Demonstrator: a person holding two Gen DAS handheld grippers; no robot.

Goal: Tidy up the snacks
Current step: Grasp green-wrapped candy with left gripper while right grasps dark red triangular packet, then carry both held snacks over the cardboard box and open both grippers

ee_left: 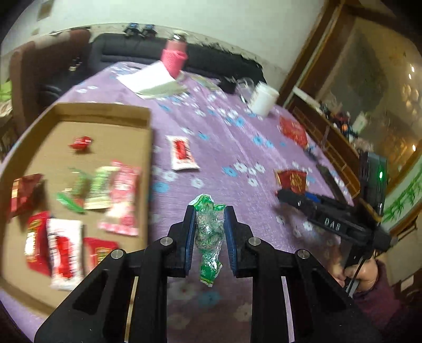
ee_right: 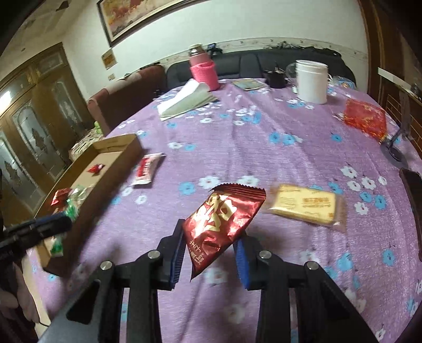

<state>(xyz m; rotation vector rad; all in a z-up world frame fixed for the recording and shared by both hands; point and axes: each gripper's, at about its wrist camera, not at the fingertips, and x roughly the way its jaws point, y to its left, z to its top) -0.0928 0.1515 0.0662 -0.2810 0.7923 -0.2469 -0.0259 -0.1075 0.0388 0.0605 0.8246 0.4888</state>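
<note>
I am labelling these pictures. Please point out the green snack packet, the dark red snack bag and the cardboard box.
green snack packet (ee_left: 208,232): left wrist view, crumpled middle.
dark red snack bag (ee_right: 221,224): right wrist view, printed front.
cardboard box (ee_left: 105,112): left wrist view, far wall.

White wall (ee_right: 237,23), framed painting (ee_right: 147,15), dark sofa (ee_right: 263,63), wooden cabinet (ee_right: 34,110)

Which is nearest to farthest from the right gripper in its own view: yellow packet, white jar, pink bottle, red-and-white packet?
From the right gripper:
1. Yellow packet, just ahead to the right.
2. Red-and-white packet, ahead left, beside the box.
3. White jar, far right of the table.
4. Pink bottle, far edge, left of the jar.
</note>
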